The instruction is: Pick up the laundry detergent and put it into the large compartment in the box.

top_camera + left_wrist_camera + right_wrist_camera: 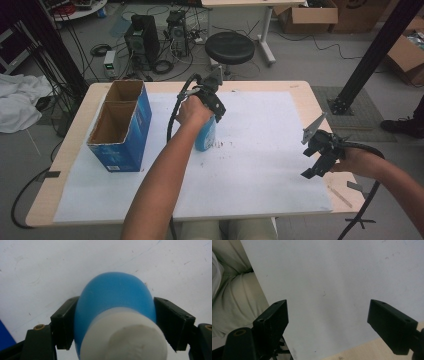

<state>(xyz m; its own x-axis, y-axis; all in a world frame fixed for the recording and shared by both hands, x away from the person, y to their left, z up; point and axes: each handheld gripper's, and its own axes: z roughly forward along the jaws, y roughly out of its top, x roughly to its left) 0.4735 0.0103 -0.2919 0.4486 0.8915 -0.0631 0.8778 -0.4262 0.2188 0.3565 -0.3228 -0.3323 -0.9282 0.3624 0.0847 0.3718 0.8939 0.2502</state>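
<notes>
Blue bottle stands upright on the white sheet, a little left of centre, just right of the blue box but apart from it

Left gripper comes down over the bottle from above; in the left gripper view the white cap sits nearest the camera and the blue body bulges between the two jaws. Both pads meet the body's sides, left pad and right pad flush against the blue with no gap showing. Reads as clamped on the bottle, around its upper body below the cap. No earlier frame to compare, so nothing on how firm the squeeze is

Bottle base cannot be seen clearly from the high view, hidden by hand and gripper; it looks to be resting on the sheet, not lifted

Right gripper hovers over the right edge of the sheet, well apart from the bottle, jaws wide apart, nothing between them. Its own view shows bare sheet and a strip of table

Box: two open compartments, both look empty from above

Progress, as judged: the grasp is made, an early stage. Left to do: lift and carry; the open box beside it is a likely destination, though that is a guess. Right hand idle so far
</notes>
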